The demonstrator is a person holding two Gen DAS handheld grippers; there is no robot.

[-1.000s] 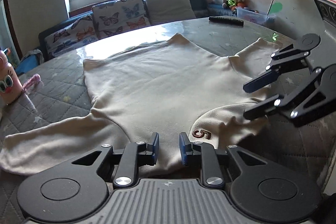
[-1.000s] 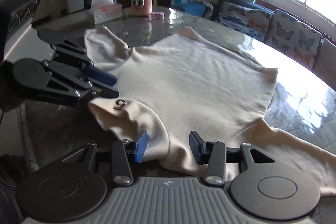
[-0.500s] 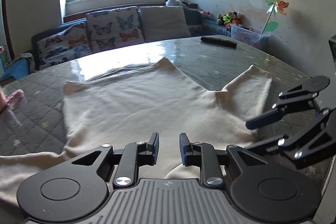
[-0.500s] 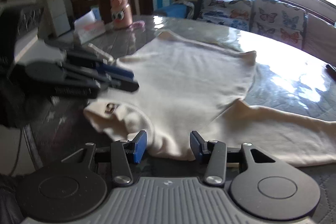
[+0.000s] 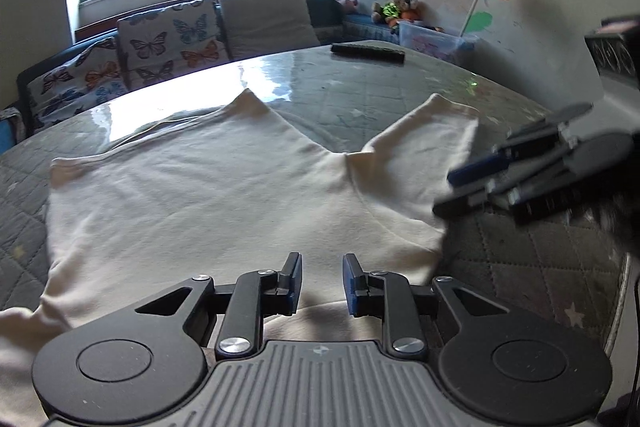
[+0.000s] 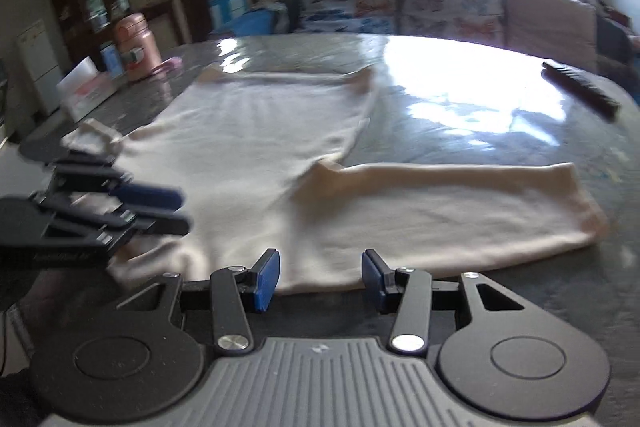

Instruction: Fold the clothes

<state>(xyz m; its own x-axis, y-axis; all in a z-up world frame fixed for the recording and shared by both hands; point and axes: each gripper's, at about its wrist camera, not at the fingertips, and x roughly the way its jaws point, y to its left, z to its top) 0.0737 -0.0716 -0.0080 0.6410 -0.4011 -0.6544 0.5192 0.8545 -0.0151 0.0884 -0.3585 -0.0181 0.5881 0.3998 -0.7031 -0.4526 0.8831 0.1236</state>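
Note:
A cream long-sleeved top (image 5: 208, 187) lies spread flat on the table, also in the right wrist view (image 6: 256, 147). One sleeve (image 6: 460, 211) stretches to the right. My left gripper (image 5: 320, 281) is open and empty, low over the near edge of the top. It also shows in the right wrist view (image 6: 180, 211), at the left. My right gripper (image 6: 320, 277) is open and empty, at the top's near hem. It also shows in the left wrist view (image 5: 452, 191), blurred, by the sleeve's near corner.
The round table (image 5: 360, 95) has a glossy quilted cover. A dark remote (image 5: 368, 53) lies at its far side. A pink bottle (image 6: 134, 47) and a tissue box (image 6: 86, 87) stand at the far left. A butterfly-print sofa (image 5: 160, 43) is behind.
Both grippers have swung to the right along the top's near edge. The collar with the red number has left both views. Both stay open.

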